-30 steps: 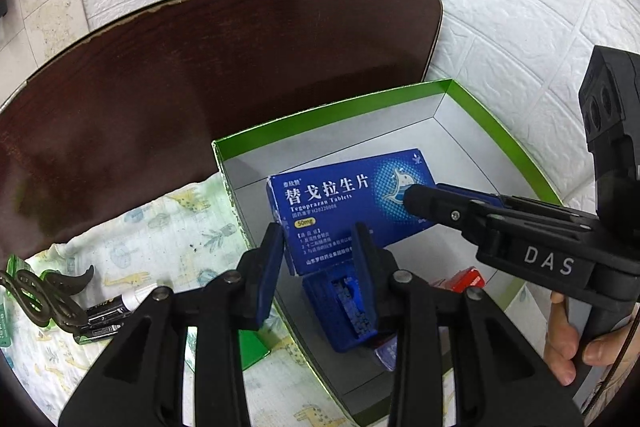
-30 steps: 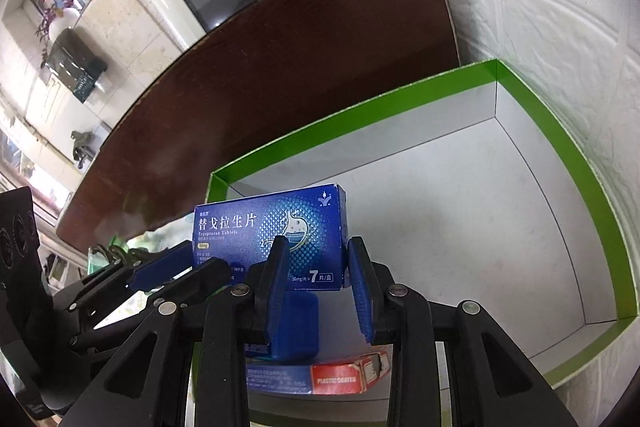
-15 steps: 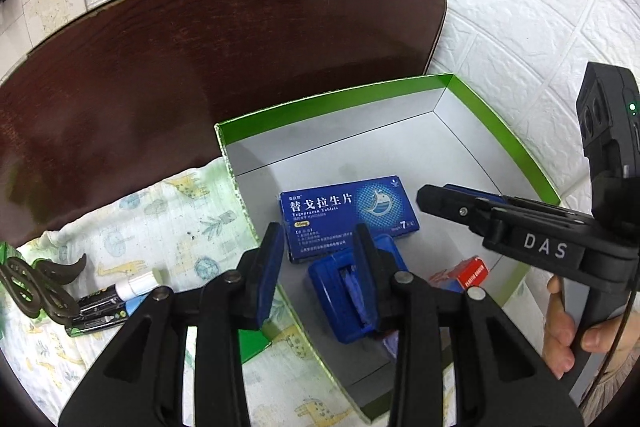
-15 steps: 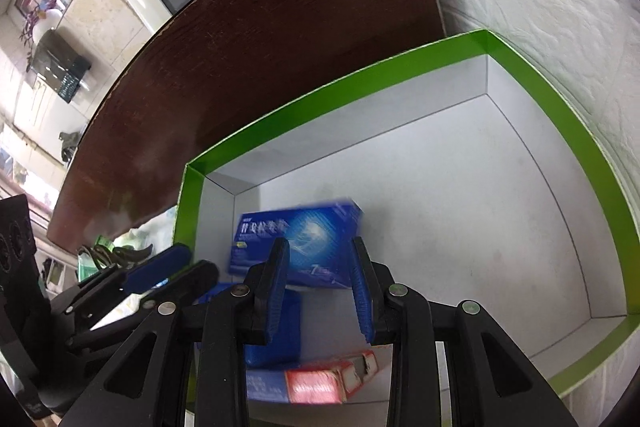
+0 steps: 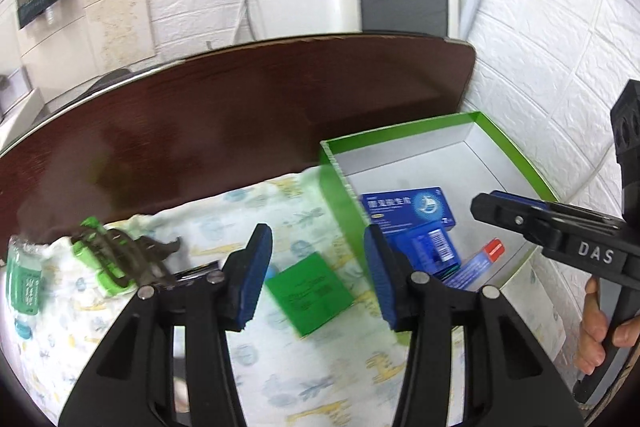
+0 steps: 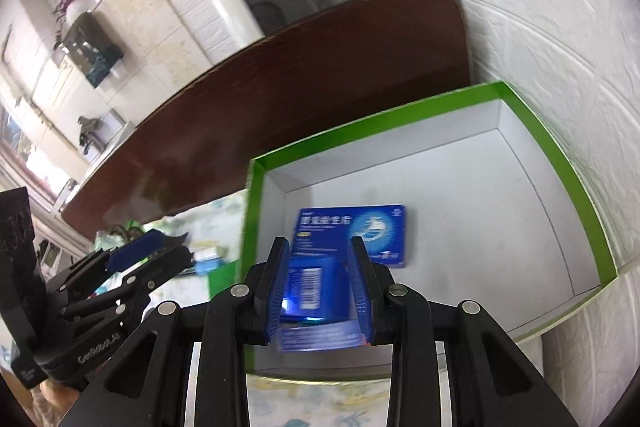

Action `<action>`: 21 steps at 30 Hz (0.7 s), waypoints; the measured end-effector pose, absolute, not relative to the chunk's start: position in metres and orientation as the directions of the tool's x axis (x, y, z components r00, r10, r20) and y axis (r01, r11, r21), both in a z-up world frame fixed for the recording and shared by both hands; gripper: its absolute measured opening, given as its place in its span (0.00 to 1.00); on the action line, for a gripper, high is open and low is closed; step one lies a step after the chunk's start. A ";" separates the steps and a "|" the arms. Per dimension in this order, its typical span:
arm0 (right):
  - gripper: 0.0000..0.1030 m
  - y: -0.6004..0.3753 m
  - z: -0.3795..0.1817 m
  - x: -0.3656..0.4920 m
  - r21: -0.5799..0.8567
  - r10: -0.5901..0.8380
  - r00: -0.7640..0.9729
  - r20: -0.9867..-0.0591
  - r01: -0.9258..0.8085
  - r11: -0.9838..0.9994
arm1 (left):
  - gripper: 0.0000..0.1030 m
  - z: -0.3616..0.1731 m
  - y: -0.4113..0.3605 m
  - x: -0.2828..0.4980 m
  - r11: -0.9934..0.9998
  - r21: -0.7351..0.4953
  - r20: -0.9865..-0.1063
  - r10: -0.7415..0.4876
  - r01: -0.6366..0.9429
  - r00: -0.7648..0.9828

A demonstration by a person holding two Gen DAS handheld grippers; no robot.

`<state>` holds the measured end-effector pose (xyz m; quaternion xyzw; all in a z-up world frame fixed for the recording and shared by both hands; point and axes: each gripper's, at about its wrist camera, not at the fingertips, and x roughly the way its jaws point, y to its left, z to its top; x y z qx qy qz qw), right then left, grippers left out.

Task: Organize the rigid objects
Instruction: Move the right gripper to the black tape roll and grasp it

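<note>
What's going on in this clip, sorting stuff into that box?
A person holds a gripper in each hand over a green-rimmed white cardboard box that already contains blue medicine cartons. The left gripper, its jaws opening and empty, hovers above a flat green packet lying on the patterned cloth. The right gripper holds nothing.

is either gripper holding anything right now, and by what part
Nothing is held. The left gripper is opening over the cloth with nothing between its fingers. The right gripper hangs empty above the green-rimmed box.
</note>
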<state>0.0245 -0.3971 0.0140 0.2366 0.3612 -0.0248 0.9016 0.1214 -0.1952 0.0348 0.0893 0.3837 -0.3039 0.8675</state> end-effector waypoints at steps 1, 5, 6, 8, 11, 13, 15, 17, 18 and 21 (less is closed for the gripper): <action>0.31 -0.389 0.018 0.025 0.403 0.133 0.738 -0.661 0.200 0.893 | 0.45 0.036 -0.185 0.122 0.808 -0.081 -0.716 -0.454 0.584 0.530; 0.31 -0.352 0.028 0.028 0.375 0.162 0.734 -0.659 0.135 0.917 | 0.45 0.038 -0.143 0.125 0.844 -0.102 -0.704 -0.435 0.526 0.561; 0.31 -0.341 0.029 0.030 0.370 0.173 0.731 -0.660 0.117 0.922 | 0.45 0.037 -0.132 0.127 0.854 -0.108 -0.704 -0.428 0.510 0.567; 0.31 -0.324 0.028 0.032 0.363 0.188 0.723 -0.665 0.093 0.927 | 0.45 0.034 -0.113 0.128 0.871 -0.115 -0.709 -0.409 0.478 0.574; 0.31 -0.297 0.022 0.038 0.358 0.217 0.701 -0.679 0.058 0.932 | 0.45 0.024 -0.086 0.128 0.892 -0.118 -0.719 -0.381 0.437 0.582; 0.31 -0.279 0.017 0.042 0.356 0.238 0.682 -0.691 0.035 0.934 | 0.45 0.017 -0.069 0.128 0.902 -0.123 -0.728 -0.366 0.414 0.580; 0.31 -0.262 0.011 0.046 0.350 0.255 0.663 -0.704 0.011 0.937 | 0.45 0.008 -0.053 0.128 0.912 -0.129 -0.740 -0.350 0.390 0.574; 0.31 -0.246 0.003 0.051 0.345 0.267 0.641 -0.720 -0.003 0.939 | 0.45 -0.001 -0.039 0.129 0.920 -0.134 -0.751 -0.337 0.368 0.568; 0.31 -0.239 -0.002 0.055 0.346 0.272 0.629 -0.728 -0.006 0.938 | 0.45 -0.006 -0.032 0.129 0.923 -0.138 -0.755 -0.332 0.358 0.565; 0.31 -0.221 -0.017 0.062 0.350 0.282 0.595 -0.753 -0.001 0.937 | 0.45 -0.022 -0.018 0.128 0.929 -0.154 -0.772 -0.326 0.336 0.546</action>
